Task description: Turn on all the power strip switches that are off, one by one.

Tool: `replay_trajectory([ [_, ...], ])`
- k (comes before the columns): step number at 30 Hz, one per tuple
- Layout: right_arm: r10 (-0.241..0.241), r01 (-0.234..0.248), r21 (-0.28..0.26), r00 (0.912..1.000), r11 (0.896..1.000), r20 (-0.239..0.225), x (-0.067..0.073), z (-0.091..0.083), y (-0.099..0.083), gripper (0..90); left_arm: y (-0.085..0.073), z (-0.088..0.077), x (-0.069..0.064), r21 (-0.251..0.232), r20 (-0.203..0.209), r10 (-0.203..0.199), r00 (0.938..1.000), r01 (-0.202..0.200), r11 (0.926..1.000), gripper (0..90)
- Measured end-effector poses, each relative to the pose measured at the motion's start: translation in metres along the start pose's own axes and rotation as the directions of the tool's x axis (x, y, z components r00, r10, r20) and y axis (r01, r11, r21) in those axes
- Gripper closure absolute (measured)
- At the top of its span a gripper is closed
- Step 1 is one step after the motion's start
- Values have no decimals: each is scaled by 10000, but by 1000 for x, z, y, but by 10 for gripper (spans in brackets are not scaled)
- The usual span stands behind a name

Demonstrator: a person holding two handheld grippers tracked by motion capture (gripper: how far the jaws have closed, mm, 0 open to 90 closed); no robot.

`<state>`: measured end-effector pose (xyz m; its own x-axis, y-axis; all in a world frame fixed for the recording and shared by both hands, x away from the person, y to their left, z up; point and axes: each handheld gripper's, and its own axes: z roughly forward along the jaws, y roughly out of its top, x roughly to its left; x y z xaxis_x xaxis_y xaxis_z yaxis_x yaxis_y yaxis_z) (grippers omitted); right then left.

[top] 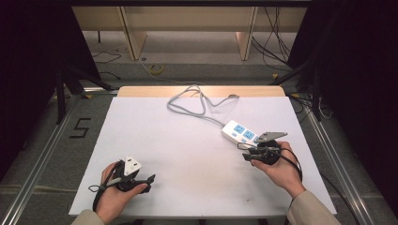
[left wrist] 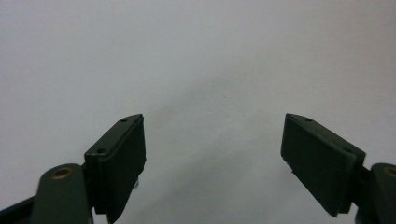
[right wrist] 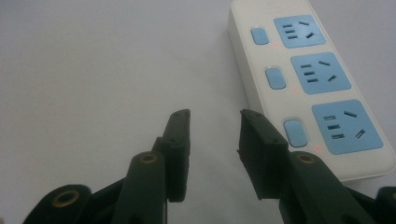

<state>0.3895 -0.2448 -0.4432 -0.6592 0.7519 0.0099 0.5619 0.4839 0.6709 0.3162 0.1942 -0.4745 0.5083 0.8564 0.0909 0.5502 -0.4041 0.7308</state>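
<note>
A white power strip [top: 239,132] with three blue sockets and blue switches lies flat on the right side of the white table [top: 187,154]. Its grey cord [top: 197,105] loops toward the far edge. My right gripper [top: 247,153] sits just in front of the strip's near end, held by the person's right hand. In the right gripper view the power strip [right wrist: 322,79] lies to the right of the right gripper [right wrist: 215,126], whose jaws stand apart with nothing between them. My left gripper [top: 150,183] rests at the near left. The left gripper [left wrist: 212,140] is wide open over bare table.
The table's near edge runs just behind both hands. Beyond the far wooden edge [top: 202,90] the floor holds loose cables [top: 277,47], wooden furniture legs [top: 133,37] and a taped "5" marking [top: 80,127]. Black stands flank both sides.
</note>
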Motion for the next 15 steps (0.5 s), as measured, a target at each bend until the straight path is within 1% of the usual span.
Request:
replay_trajectory([
  [11, -124, 119, -322, 9998, 9994, -159, 9, -4, -14, 577, 0, 0, 0, 19, -5, -32, 10000, 33, 10000, 221],
  [15, -69, 58, -465, 9997, 9989, -223, 12, -5, -20, 571, 0, 0, 0, 23, -8, -35, 10000, 35, 10000, 221],
])
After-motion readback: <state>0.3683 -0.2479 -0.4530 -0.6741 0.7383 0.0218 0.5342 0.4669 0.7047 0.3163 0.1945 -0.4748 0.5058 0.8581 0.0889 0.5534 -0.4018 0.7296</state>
